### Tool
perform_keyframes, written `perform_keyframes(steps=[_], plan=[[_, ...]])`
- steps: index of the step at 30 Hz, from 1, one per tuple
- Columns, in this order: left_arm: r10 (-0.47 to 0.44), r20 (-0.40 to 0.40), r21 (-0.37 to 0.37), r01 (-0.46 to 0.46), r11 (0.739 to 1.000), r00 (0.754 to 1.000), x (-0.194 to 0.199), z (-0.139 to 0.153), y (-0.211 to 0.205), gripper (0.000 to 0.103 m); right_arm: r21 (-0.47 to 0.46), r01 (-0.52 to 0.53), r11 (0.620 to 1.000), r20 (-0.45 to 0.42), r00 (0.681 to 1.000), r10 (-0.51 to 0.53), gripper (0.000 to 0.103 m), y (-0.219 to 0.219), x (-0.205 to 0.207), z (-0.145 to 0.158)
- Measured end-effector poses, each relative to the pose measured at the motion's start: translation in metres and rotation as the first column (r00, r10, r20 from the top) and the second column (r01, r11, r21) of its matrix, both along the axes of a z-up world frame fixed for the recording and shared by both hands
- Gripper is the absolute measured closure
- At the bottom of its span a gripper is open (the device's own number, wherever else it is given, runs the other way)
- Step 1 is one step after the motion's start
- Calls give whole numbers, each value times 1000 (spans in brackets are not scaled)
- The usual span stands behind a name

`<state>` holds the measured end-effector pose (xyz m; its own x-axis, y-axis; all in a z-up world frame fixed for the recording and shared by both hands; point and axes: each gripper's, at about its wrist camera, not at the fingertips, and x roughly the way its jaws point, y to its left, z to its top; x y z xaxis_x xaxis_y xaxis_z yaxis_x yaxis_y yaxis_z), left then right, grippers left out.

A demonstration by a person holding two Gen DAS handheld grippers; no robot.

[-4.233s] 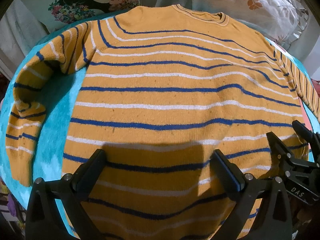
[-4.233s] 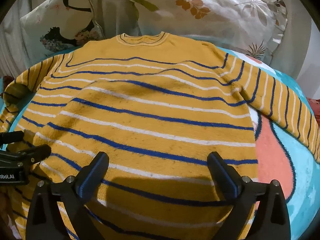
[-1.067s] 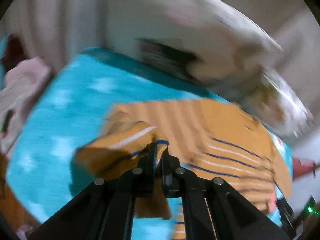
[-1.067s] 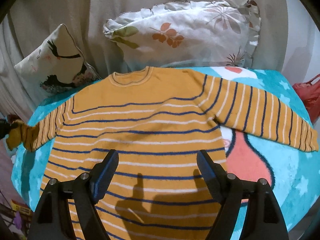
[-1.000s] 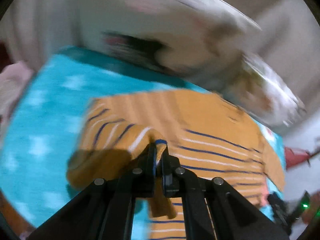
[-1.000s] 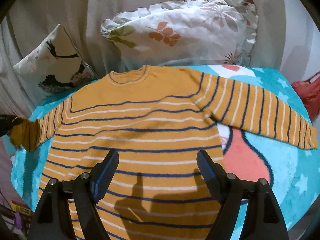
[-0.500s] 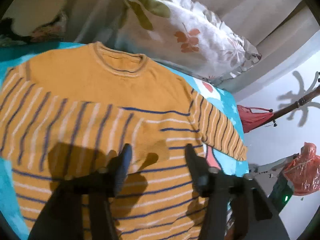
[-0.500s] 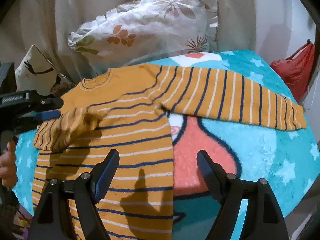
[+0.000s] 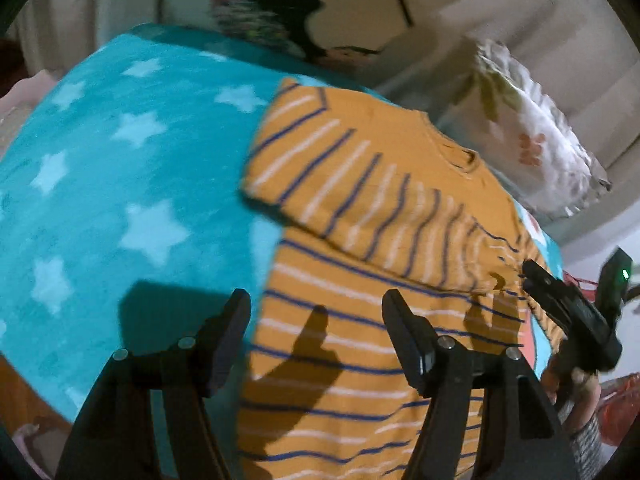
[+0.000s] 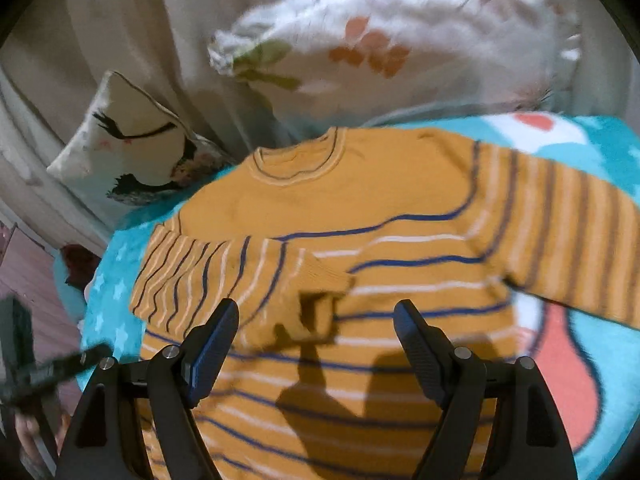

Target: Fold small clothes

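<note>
**One sleeve folded, the other waiting**

The mustard-yellow knitted sweater with blue and white stripes (image 10: pixel 400 216) lies flat, collar away, on the turquoise star-print blanket (image 9: pixel 120 168) covering the bed. Its left sleeve (image 10: pixel 224 276) is laid across the chest. The left tool (image 9: pixel 316 336), whose jaws have just been opening, stands wide with nothing between them, over the sweater's left edge. The right tool (image 10: pixel 316 340) is also wide and empty, hovering above the chest. The unfolded right sleeve (image 10: pixel 568 248) runs out toward three o'clock from it (long axis crosswise), so the right hand looks nearer for that fold.
</note>
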<state>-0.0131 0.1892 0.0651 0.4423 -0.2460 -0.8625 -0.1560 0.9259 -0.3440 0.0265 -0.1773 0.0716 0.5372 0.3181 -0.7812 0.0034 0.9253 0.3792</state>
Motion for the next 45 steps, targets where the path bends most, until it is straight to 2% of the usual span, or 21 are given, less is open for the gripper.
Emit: perform_keyframes(steps=[2,3,4,5,10,14,18,22,26,29,33,36,39,45], plan=[[20,2,17,-20,1000,1000,-6,-2,6,36,5,-12,1000,-50,999,12,34,9,12,-13],[28,5,23,-29,999,1000,-8,-2,8,36,8,-33,999,-98,995,34,71,17,18,-21],[35,12,28,-35,999,999,-11,-3,12,36,-7,-57,998,-137,989,55,96,25,21,-25],[39,18,33,-40,999,999,-12,-3,15,36,-34,-72,997,-144,987,67,98,31,21,-24],[29,21,53,-30,998,999,-13,-13,21,36,-80,-115,990,-40,993,112,100,42,16,13],[13,8,30,-13,999,1000,-9,-18,20,36,-116,-37,993,12,999,39,100,20,27,35],[-28,-4,23,28,999,1000,-6,-20,16,36,-225,72,972,-23,997,-79,100,-13,43,18],[-42,-24,20,43,999,999,-9,-29,12,36,-321,122,939,-169,969,-183,99,-40,53,-23],[-16,-55,47,19,999,998,-17,-43,5,36,-345,154,926,-113,973,-204,98,-36,46,-8],[17,-28,67,-15,998,999,-27,-41,-1,36,-347,93,933,-62,991,-122,98,-12,43,10],[82,-17,84,-80,993,996,-48,-42,-8,36,-337,-40,941,-84,996,12,94,25,49,6],[142,-10,146,-139,980,990,-66,-39,-18,36,-312,-147,939,-106,987,120,94,60,49,-3],[193,-10,204,-187,961,981,-83,-39,-28,36,-331,-252,909,-113,967,227,93,87,43,-11],[260,-15,247,-249,936,965,-113,-42,-41,36,-312,-340,887,-98,940,326,91,107,36,-14]])
